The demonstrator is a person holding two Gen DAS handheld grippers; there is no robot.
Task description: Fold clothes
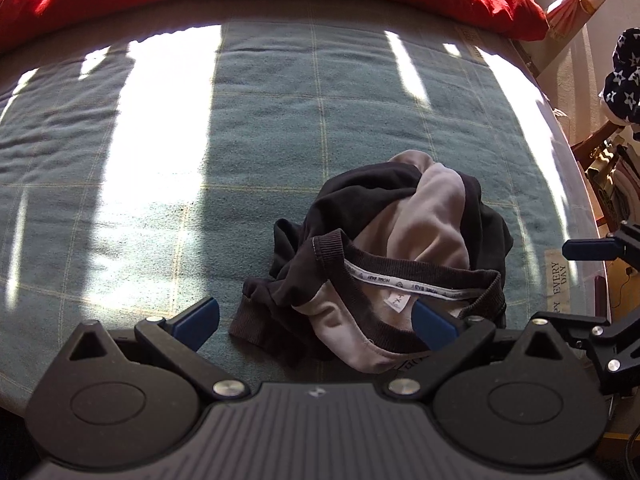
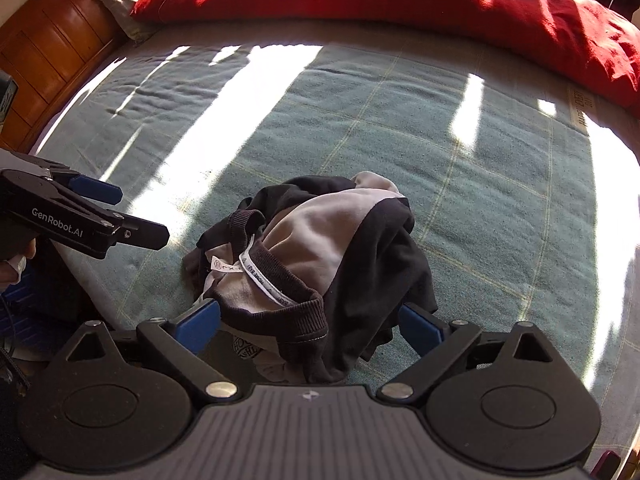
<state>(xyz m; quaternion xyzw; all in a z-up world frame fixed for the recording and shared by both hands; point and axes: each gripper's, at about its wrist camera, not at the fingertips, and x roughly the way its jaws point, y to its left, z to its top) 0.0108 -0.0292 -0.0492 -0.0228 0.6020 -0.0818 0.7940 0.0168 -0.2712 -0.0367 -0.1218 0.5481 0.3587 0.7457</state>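
My left gripper (image 1: 316, 322) is spread wide, holding nothing, low over the near edge of the bed. The sweatshirt (image 1: 396, 248) sits crumpled in a heap on the green checked blanket (image 1: 160, 168), black and grey, neck opening facing me; one blue finger rests at the collar. My right gripper (image 2: 310, 324) is also wide apart and empty, its fingers straddling the near side of the heap.

Risks, my guess: the layers are bunched, so a pinch at the collar (image 2: 280, 304) could catch both front and back and lift it as a lump. Sun glare makes edges hard to read. The grippers are close together and could collide.

Writing: neck tape (image 1: 412, 285) reads roughly "HOME BABY", size tag unreadable. "GenRobot.AI" on the left gripper's side in the right view. Blanket label (image 1: 558, 284) shows "EVERY DAY". The print under the collar is cut off.
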